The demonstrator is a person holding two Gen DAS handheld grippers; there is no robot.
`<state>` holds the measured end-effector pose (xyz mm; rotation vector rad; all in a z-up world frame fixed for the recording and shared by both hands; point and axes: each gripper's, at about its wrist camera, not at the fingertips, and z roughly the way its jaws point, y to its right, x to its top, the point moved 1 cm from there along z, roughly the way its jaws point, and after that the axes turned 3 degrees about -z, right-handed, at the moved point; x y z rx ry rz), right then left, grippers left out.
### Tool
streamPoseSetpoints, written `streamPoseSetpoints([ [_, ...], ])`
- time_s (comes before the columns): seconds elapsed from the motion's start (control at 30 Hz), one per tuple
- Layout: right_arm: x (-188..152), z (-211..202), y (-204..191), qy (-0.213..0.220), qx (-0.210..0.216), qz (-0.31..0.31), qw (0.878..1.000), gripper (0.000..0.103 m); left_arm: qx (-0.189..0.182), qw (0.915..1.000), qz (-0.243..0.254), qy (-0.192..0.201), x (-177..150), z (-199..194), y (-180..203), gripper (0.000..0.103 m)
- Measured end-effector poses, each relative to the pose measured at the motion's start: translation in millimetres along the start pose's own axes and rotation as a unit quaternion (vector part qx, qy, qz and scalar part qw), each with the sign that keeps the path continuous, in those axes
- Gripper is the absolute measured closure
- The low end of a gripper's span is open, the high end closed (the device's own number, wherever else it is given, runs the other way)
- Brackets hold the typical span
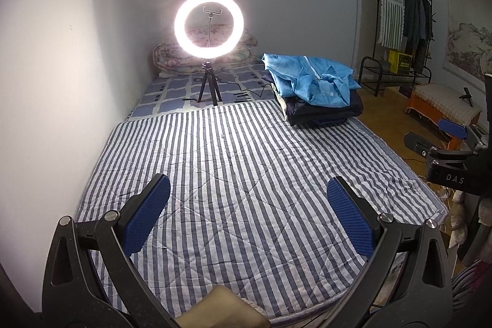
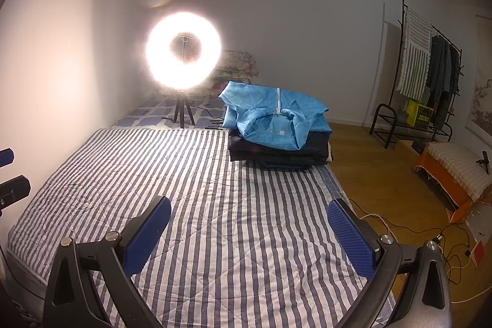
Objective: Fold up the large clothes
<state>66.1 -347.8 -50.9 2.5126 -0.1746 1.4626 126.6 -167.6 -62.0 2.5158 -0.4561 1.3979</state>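
Hovering wide open and empty over the striped quilt (image 1: 233,174), the left hand-held gripper (image 1: 248,214) and right hand-held gripper (image 2: 249,232) hold nothing. The blue garment (image 2: 273,116) tops a dark stack (image 2: 276,156) at the quilt's far right corner; it looks loosely folded, perhaps unfinished.

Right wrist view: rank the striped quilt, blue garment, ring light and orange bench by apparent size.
1. striped quilt
2. blue garment
3. ring light and orange bench: look alike, with glare and fisheye distortion, so unranked.
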Motion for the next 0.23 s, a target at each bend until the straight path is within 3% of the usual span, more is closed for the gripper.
streamPoseSetpoints([
  [0.23,-0.3,0.5,-1.3,-0.001,0.000,0.000,1.000,0.000,0.012,0.9998,0.005,0.016,0.6,-4.4,-0.6,0.000],
])
